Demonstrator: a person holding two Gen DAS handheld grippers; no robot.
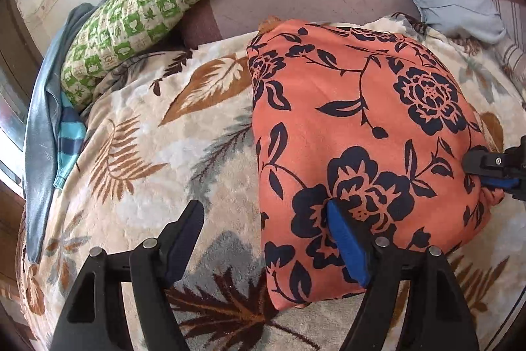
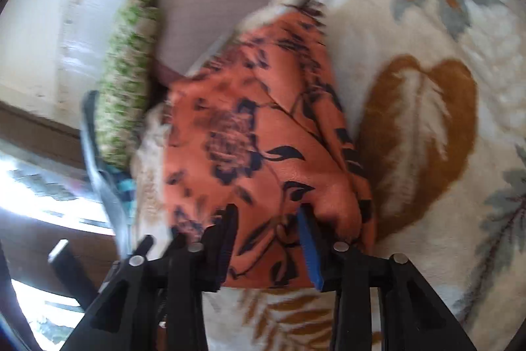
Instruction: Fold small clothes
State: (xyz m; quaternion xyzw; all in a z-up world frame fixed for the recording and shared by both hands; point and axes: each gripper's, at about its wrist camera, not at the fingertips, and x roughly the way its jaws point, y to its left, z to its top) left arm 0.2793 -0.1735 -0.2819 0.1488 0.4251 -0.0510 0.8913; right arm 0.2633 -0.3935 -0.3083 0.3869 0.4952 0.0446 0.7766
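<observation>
Leaf-print blanket (image 1: 138,134) covers the bed, with the orange floral garment (image 1: 355,127) spread on it. Left claw (image 1: 263,232) hovers released over its near edge; right claw (image 2: 268,244) is clenched on its side. Likely mid-fold: next, carry that edge across.

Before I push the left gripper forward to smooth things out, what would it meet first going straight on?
Probably the leaf-print blanket and the left edge of the orange floral garment, which lies partly between its open jaws. Depth is unclear.
</observation>
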